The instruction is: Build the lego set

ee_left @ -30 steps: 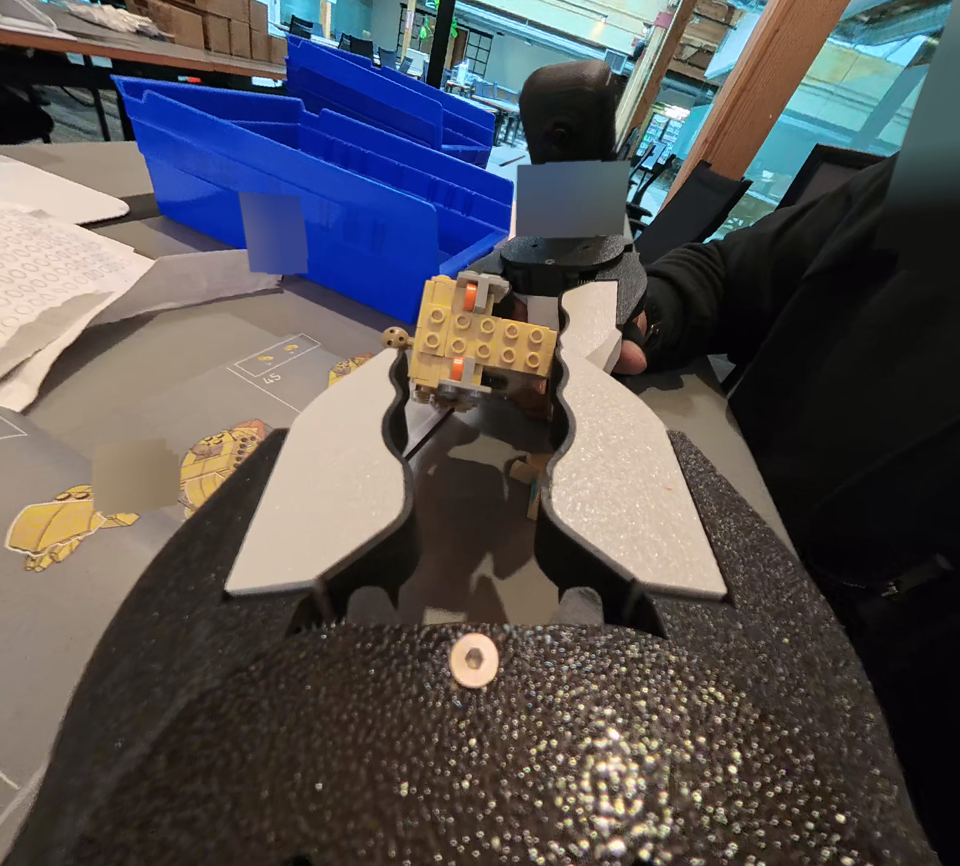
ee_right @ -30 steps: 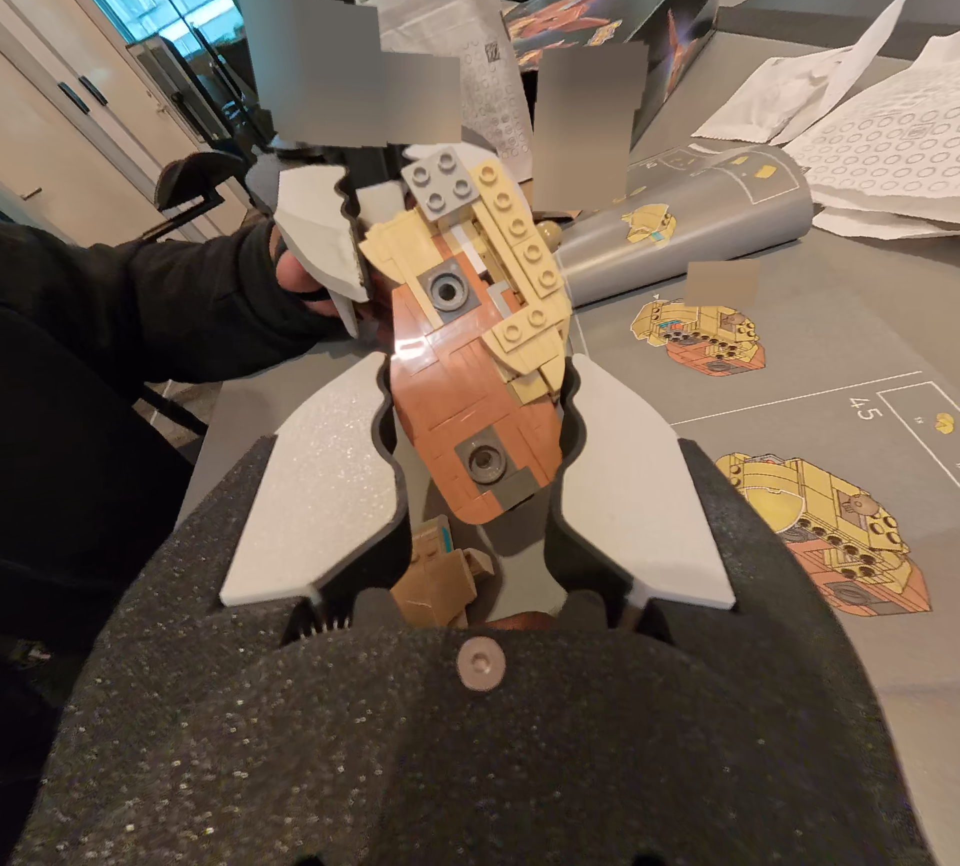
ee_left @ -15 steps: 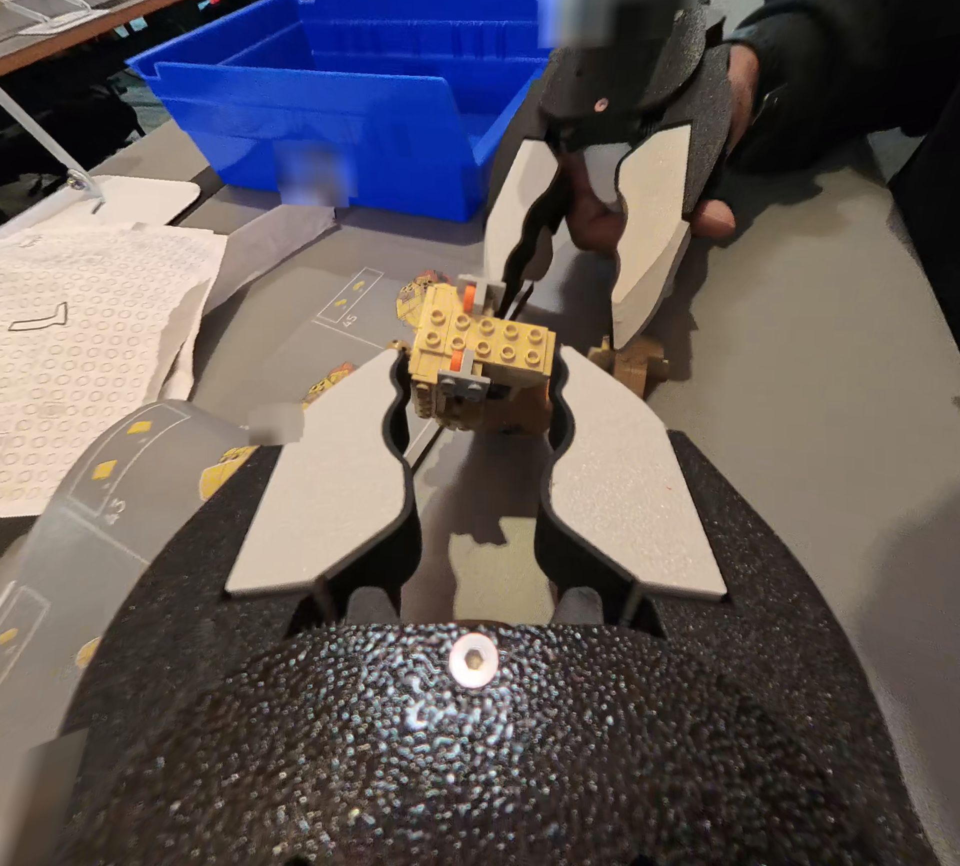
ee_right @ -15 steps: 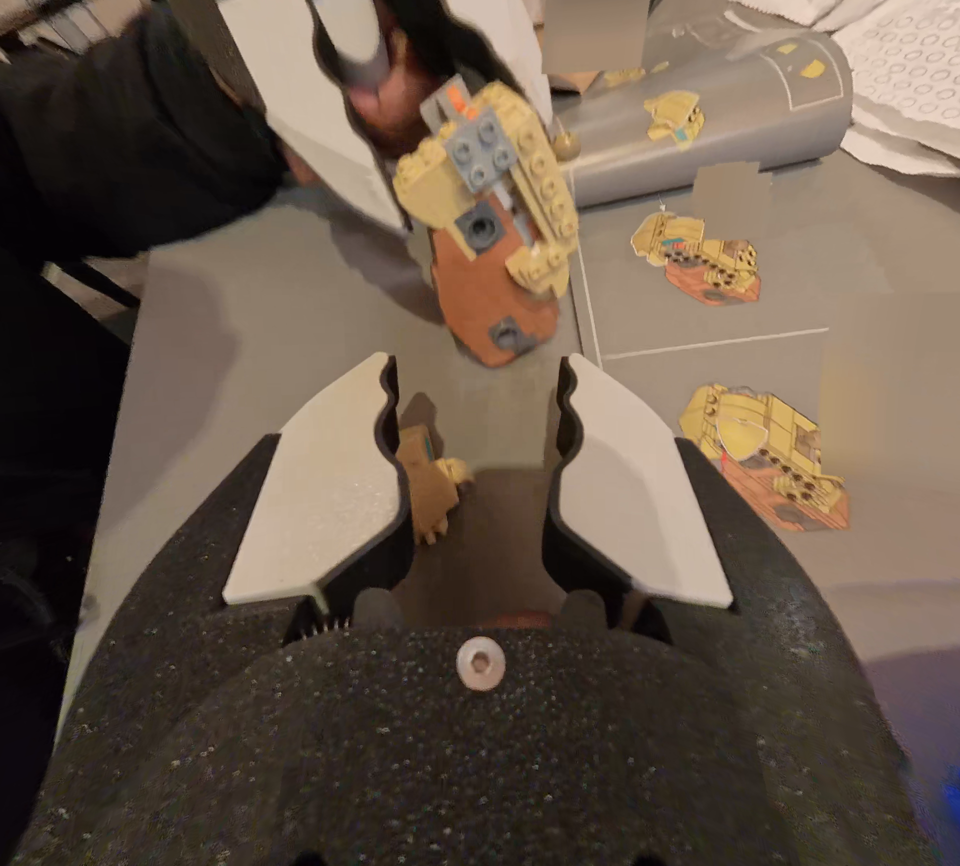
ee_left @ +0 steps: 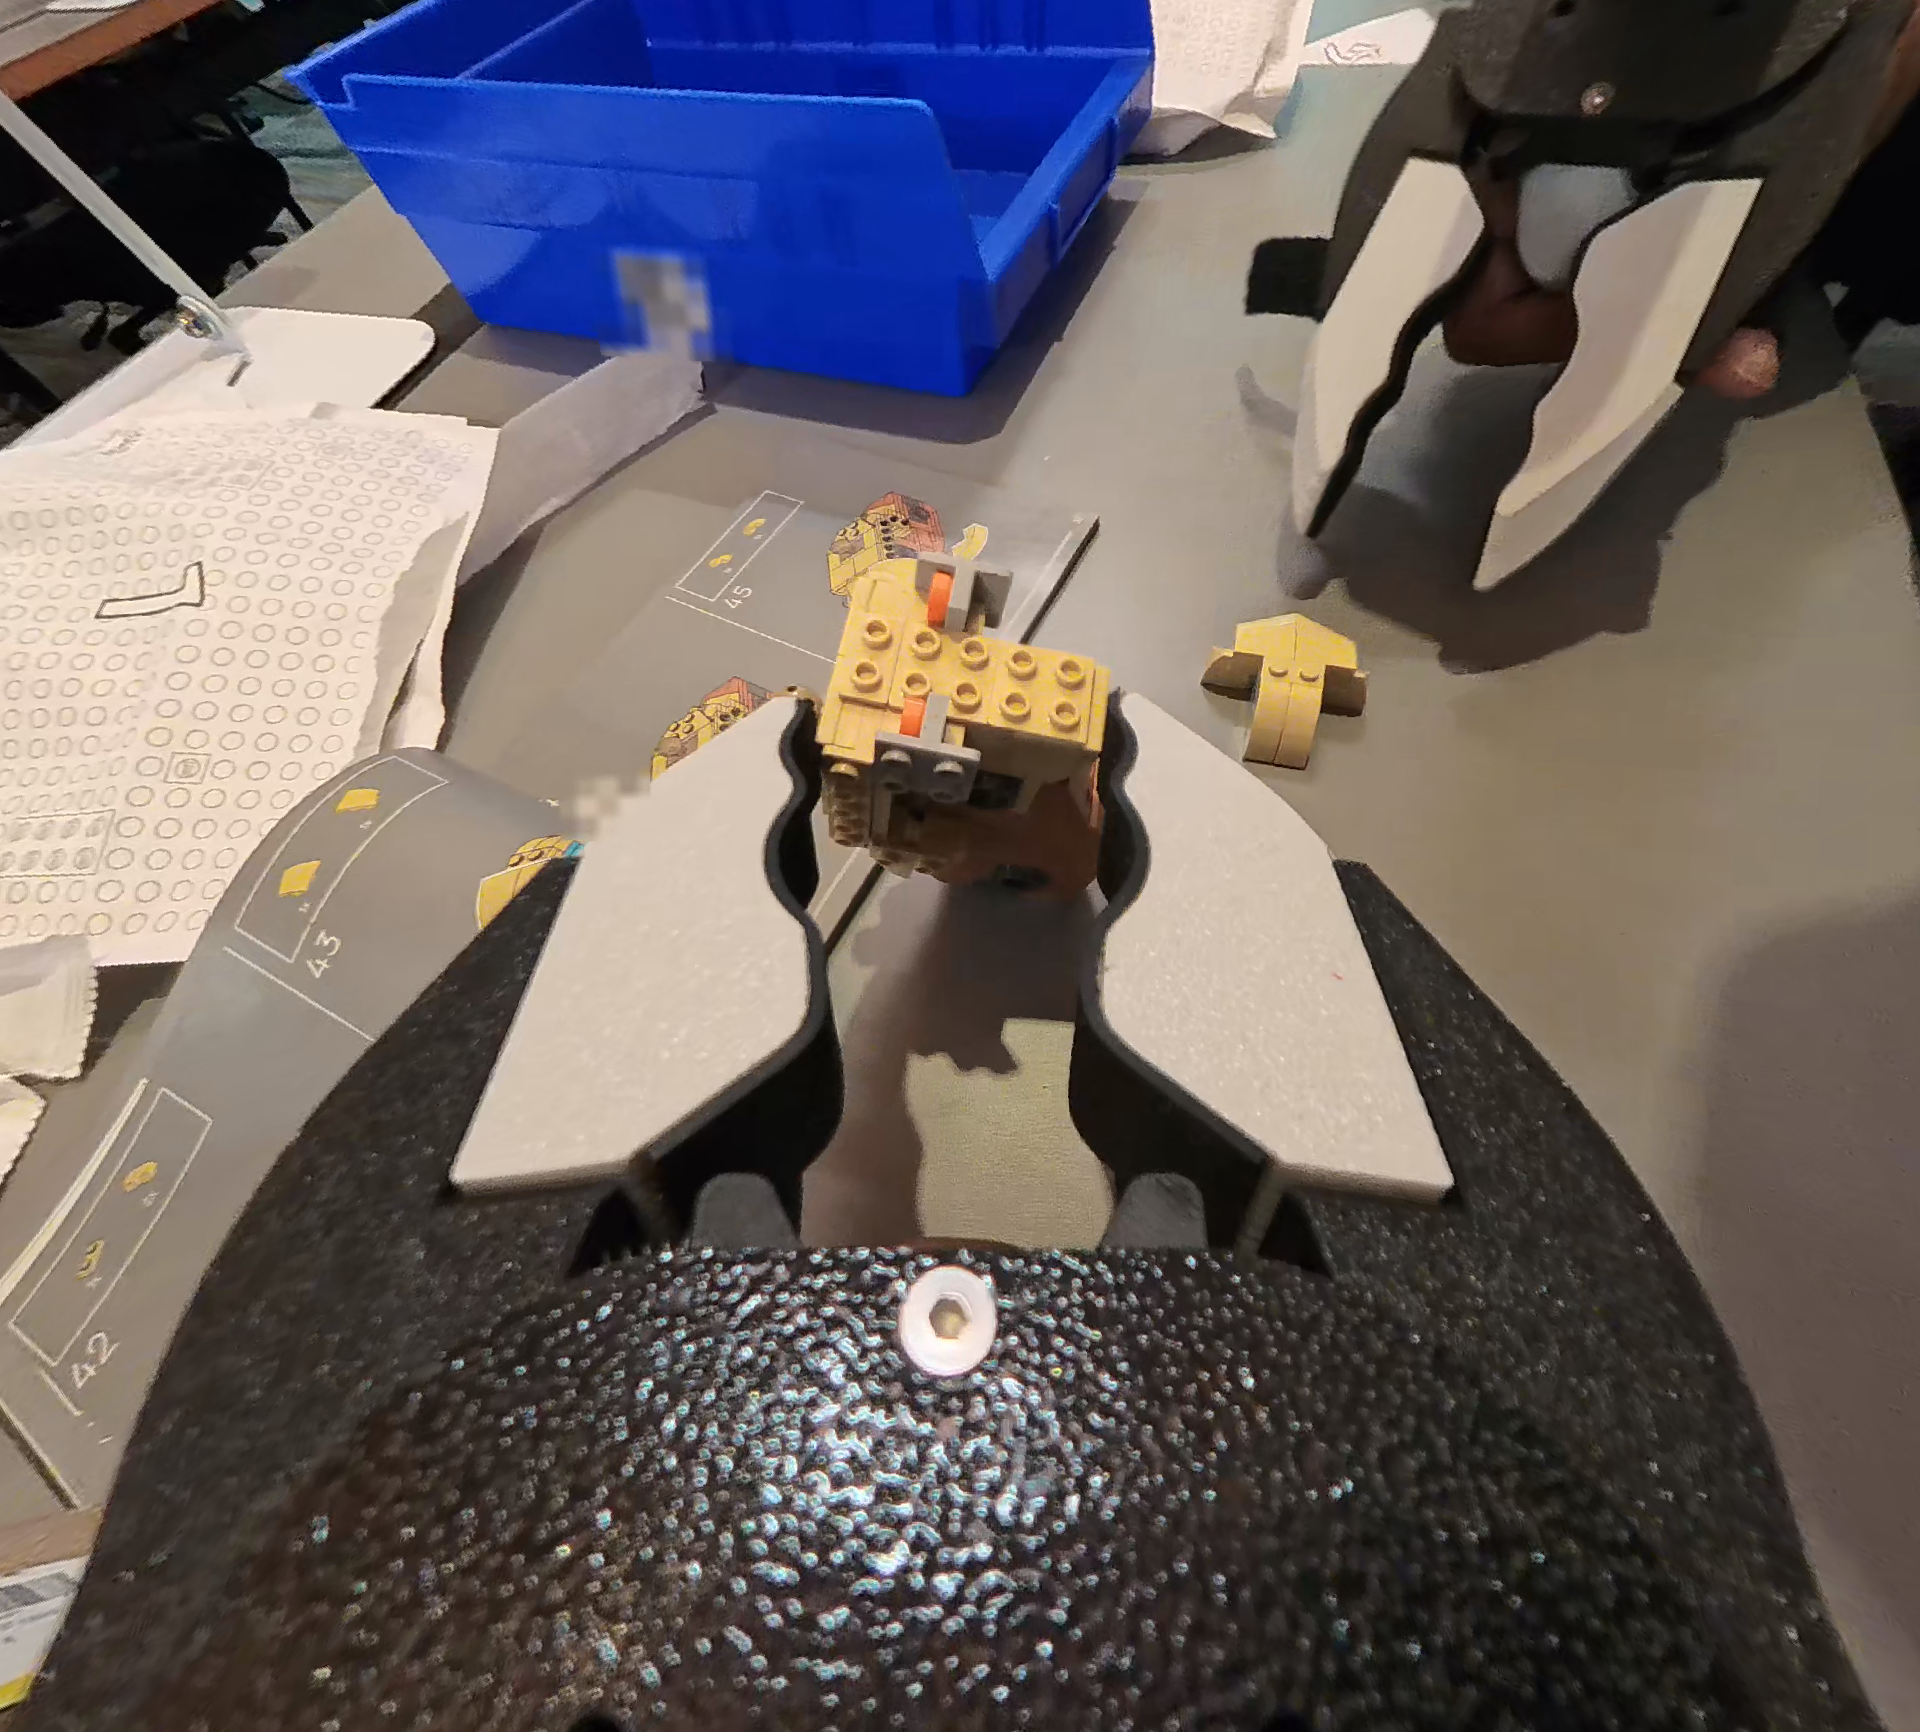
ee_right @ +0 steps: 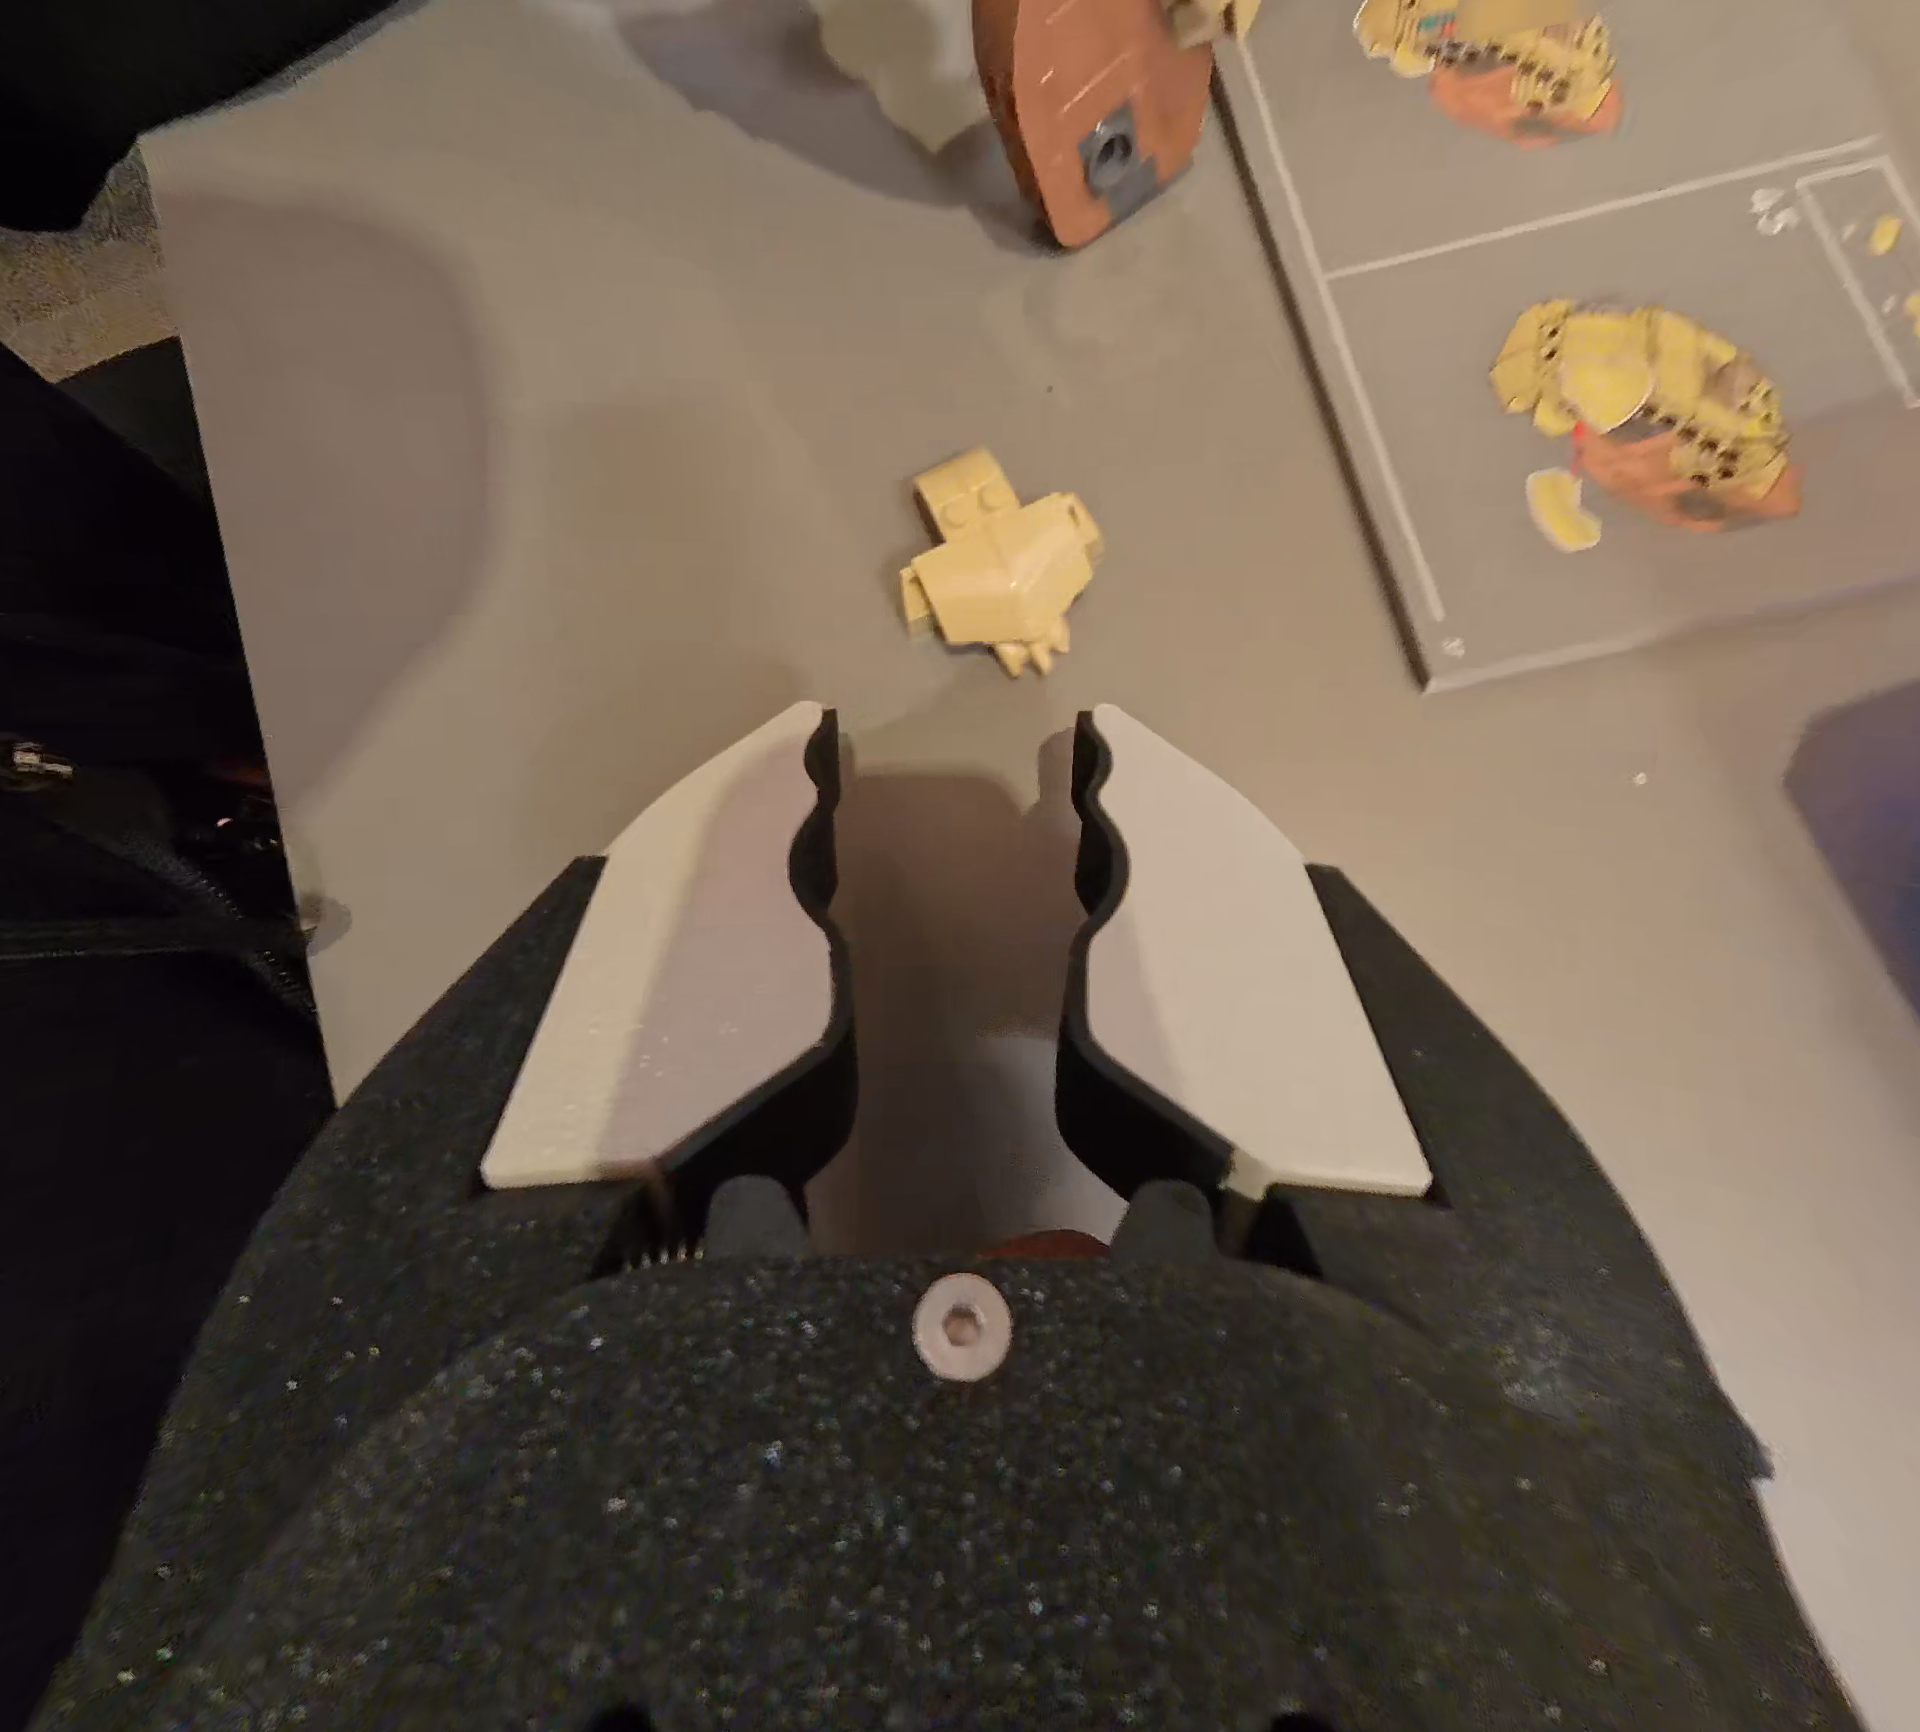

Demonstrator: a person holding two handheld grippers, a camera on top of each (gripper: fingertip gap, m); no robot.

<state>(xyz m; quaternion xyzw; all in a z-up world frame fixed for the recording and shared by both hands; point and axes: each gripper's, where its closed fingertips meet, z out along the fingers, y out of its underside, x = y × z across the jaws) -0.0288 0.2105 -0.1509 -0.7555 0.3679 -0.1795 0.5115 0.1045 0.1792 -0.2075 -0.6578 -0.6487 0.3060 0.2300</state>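
My left gripper (ee_left: 956,726) is shut on a tan and brown brick model (ee_left: 961,726) with grey and orange bits on top, and holds it above the open instruction booklet (ee_left: 665,602). The model also shows at the top of the right wrist view (ee_right: 1101,41). My right gripper (ee_right: 954,737) is open and empty, a little above the grey table (ee_right: 623,435). It also shows at the right of the left wrist view (ee_left: 1496,435). A small tan brick piece (ee_right: 992,570) lies on the table just ahead of its fingertips; it also shows in the left wrist view (ee_left: 1283,674).
Blue plastic bins (ee_left: 748,155) stand at the back of the table. White perforated paper bags (ee_left: 208,622) lie to the left. The booklet's page (ee_right: 1610,332) lies to the right of the tan piece. A person's dark sleeve (ee_right: 125,539) is at the left. My hands' fingertips stand some 15 cm from each other.
My right gripper let go of the brick model, pulled back and down over the small tan piece, and its jaws narrowed. My left gripper kept its hold on the model.
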